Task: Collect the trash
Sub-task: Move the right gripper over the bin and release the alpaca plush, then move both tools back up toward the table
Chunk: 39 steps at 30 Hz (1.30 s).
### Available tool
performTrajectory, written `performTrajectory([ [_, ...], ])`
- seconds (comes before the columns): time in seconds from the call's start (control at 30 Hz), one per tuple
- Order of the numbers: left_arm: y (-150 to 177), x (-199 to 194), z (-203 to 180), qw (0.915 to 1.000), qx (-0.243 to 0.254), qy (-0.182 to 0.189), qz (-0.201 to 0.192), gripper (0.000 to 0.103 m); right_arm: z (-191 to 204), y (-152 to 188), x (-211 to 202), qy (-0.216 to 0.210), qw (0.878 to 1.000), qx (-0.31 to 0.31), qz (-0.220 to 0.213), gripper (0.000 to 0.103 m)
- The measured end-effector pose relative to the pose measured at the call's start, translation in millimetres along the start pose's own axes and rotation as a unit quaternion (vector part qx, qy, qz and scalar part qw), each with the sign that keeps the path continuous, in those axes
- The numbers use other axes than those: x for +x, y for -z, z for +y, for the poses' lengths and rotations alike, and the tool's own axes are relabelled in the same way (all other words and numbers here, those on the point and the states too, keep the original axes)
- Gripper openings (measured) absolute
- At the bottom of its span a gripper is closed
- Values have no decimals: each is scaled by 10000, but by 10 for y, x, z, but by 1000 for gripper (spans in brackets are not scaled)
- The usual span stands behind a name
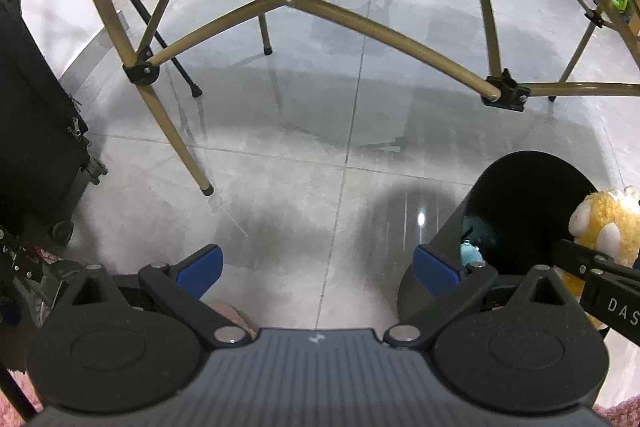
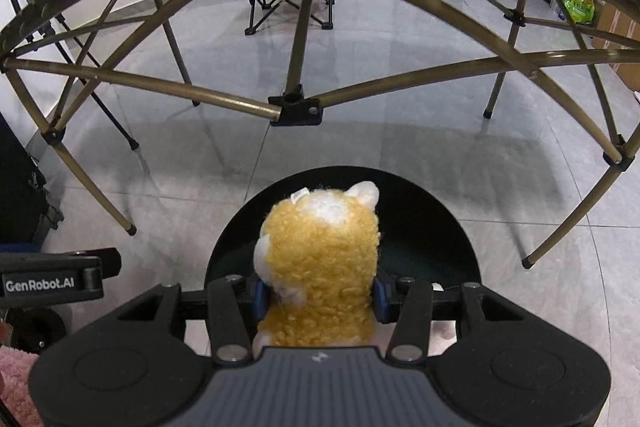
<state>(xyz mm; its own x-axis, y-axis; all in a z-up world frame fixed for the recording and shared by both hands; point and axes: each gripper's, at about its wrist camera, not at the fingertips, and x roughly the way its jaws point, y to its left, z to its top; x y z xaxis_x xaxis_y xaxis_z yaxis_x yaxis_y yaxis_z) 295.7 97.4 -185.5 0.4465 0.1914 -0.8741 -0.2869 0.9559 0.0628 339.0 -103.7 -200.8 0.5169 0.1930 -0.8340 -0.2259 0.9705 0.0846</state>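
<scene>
Folding surface frame of brass-coloured tubes [image 2: 192,91]: stands over the grey tiled floor [image 1: 280,187].
Black cylindrical trash bin [image 2: 432,203]: open; the left view alone shows a small blue item [image 1: 470,253] already inside.
Fluffy yellow-and-white plush toy [image 2: 320,259]: clamped in the right tool [image 2: 320,297], held over the bin mouth; release judged outstanding.
Left tool [image 1: 316,265]: pads apart, holding nothing, beside the bin.
</scene>
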Motion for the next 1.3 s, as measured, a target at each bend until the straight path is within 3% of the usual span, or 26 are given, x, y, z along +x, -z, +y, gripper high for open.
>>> performTrajectory([
  [0.5, 2, 45, 25, 10000, -5, -16, 42, 103, -7, 17, 145, -36, 9997, 62, 238, 50],
  [0.6, 3, 49, 26, 10000, -13, -19, 57, 103, -52, -11, 143, -31, 9996, 200, 197, 65],
  [0.67, 4, 48, 16, 10000, -9, -24, 60, 103, -82, -23, 128, 11, 9996, 260, 128, 86],
  [1.3, 9, -18, -14, 9999, 65, 67, -49, 103, -168, 6, 123, 56, 9991, 376, 167, 97],
])
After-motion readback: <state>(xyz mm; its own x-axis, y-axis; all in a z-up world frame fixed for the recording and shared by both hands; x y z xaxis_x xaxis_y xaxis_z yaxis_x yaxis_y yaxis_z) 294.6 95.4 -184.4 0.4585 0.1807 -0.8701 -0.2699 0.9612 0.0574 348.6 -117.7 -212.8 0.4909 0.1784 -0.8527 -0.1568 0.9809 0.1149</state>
